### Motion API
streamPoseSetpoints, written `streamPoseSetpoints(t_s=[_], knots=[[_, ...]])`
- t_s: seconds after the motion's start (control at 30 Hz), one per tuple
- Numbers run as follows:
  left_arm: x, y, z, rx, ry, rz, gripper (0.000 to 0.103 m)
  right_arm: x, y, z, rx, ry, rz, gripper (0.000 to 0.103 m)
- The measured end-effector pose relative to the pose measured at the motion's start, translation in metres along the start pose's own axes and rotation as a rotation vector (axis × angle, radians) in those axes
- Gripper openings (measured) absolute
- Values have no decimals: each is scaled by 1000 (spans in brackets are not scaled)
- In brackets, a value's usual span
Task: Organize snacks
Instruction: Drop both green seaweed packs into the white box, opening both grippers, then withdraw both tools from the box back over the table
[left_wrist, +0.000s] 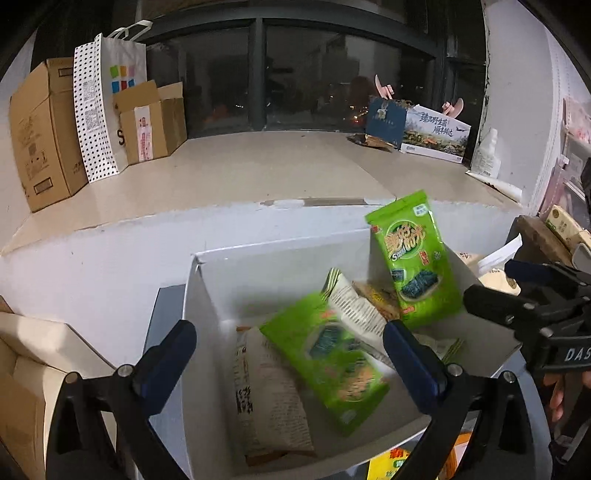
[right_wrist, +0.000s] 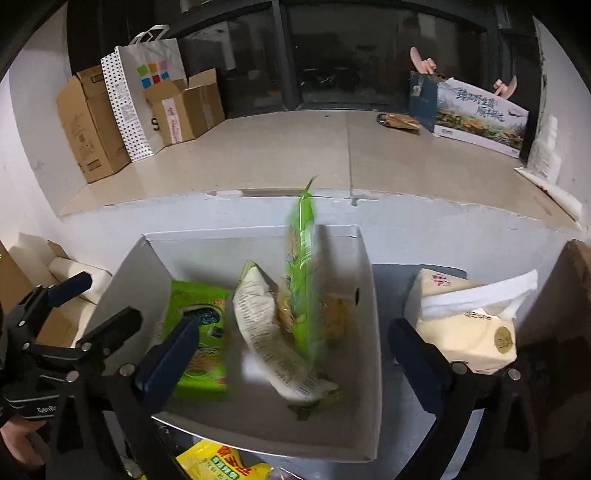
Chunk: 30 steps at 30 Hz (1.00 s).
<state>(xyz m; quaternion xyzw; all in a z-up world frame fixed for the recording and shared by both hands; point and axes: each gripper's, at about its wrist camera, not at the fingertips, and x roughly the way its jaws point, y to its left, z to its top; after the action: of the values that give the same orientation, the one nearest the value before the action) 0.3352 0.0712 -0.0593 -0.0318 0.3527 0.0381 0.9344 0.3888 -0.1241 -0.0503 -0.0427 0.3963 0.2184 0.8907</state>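
- Snack packets sit in a white open box (left_wrist: 207, 295): one green seaweed packet (left_wrist: 413, 258) stands upright and blurred at the box's right side, touching neither gripper.
- A second green packet (left_wrist: 328, 362) lies tilted on the box floor, between a pale printed packet (left_wrist: 266, 391) and another pale packet (left_wrist: 354, 310).
- Left gripper (left_wrist: 288, 362) hangs over the box, its blue-padded fingers spread wide with nothing clamped.
- Right gripper (right_wrist: 295, 358) likewise stands wide apart over the box, holding nothing.
- A yellow packet (right_wrist: 218, 461) lies just outside the near wall; a tissue pack (right_wrist: 461, 317) sits beside the box's right wall.
- Behind, a window ledge (left_wrist: 258, 166) carries cardboard boxes (left_wrist: 40, 133) and a dotted paper bag (left_wrist: 107, 99).
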Motion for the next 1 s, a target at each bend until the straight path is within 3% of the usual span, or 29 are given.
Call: streamPoseSetpoints(t_s=[0.27,0.47,0.63,0.83,1.0], knots=[[-31,2,-5,0,-35,-12,103,-36,0,-3,0,-90,7,103],[-86,3,-22,11,-103,-57,103,-84,-1,-29,3,-185,17,103],[-132,3,-49,16,-137,-104,103,-123,6,-79,-56,-239,22,103],[-179,0,-95,-16,-152,-199,103,-162,2,-148,18,-288,91,103],[-203,-11,-136,-13,-162,-212,103,-181,10,-198,9,-297,76,103]])
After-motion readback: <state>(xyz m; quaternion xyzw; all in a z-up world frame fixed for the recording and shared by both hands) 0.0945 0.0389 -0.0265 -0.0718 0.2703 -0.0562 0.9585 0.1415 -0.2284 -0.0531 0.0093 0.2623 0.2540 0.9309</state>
